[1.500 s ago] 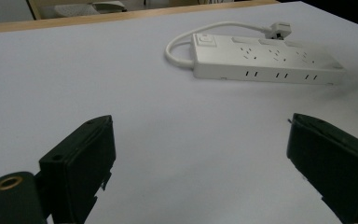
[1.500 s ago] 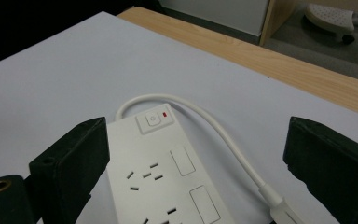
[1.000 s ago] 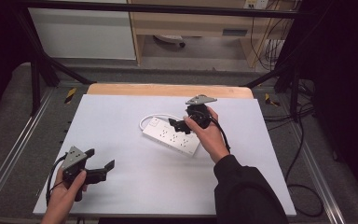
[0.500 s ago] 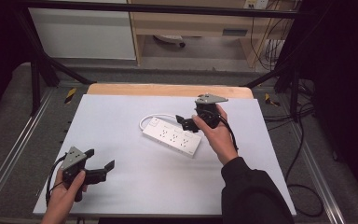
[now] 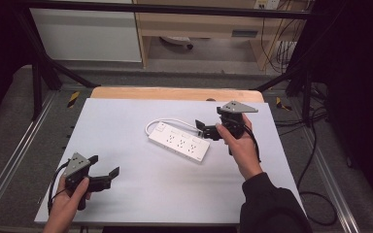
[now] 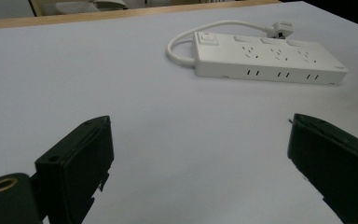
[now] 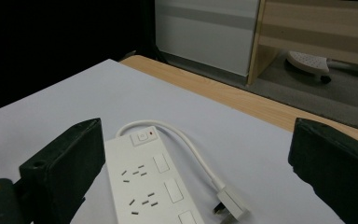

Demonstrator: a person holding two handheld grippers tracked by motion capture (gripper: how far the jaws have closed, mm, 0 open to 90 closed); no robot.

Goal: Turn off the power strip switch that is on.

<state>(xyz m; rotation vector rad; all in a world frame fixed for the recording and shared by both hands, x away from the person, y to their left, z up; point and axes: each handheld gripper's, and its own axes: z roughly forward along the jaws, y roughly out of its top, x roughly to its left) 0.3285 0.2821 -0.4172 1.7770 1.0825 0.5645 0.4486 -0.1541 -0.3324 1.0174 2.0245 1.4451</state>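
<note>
High view first: the white plastic power strip with its short looped white cord (image 5: 179, 142) lies flat at centre frame on the pale grey table (image 5: 126, 121), plug end toward the right gripper (image 5: 205, 130), which hovers just beside it, jaws spread wide and holding nothing. It looks rigid, fairly light and smooth-sided, so a pinch across the narrow body should hold better than one on the floppy cord (image 7: 193, 151). Lower left of the frame, the left gripper (image 5: 104, 167) sits well apart from the strip, jaws wide too, empty.

White table (image 5: 126, 126), wooden cabinet (image 5: 199, 24)
</note>
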